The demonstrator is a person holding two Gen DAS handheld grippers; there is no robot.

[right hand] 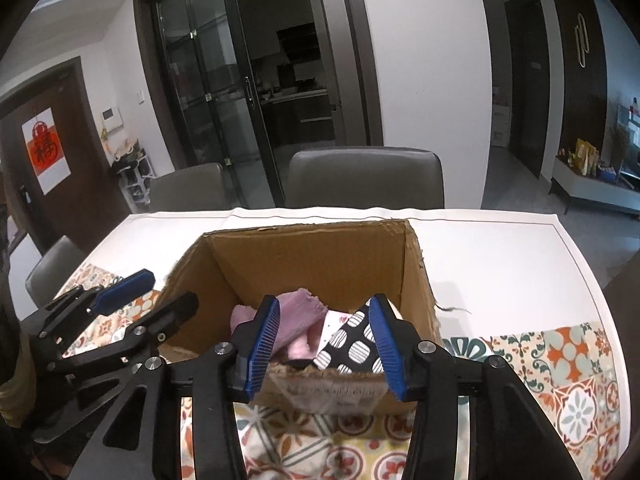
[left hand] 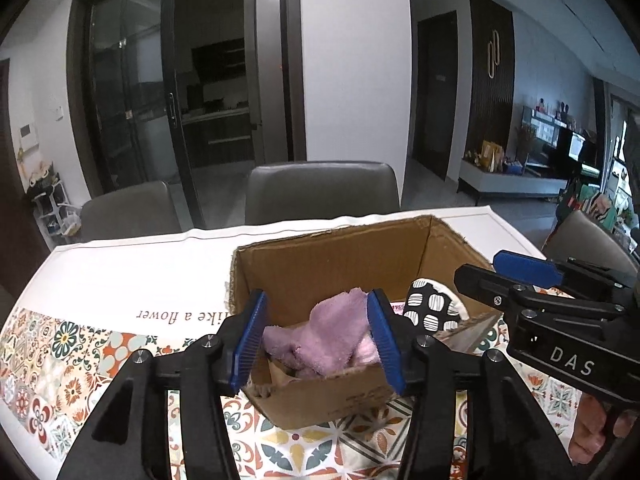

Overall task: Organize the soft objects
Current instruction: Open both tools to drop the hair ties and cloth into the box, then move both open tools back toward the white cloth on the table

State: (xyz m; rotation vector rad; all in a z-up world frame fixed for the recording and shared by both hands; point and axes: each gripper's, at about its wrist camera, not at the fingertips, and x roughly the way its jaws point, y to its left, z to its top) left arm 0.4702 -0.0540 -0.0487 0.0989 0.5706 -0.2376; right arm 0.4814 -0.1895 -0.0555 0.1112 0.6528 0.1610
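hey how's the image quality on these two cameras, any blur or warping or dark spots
Left wrist view: strong fisheye bending, black corners, dim room, cardboard box and purple cloth sharp. Right wrist view: same warping, tablecloth slightly soft toward the bottom edge, dark glass doors show faint reflections.

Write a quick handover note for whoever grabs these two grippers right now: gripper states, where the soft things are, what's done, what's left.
Left hand-held gripper: open, empty, at the near edge of the cardboard box.
Right hand-held gripper: open, empty, also at the box's near edge.
Purple towel lies in the box; the black-and-white patterned cloth sits beside it, leaning on the right wall.
Done: both soft items are in the box.
Left: no other soft items in view on the tablecloth; check outside the frame.
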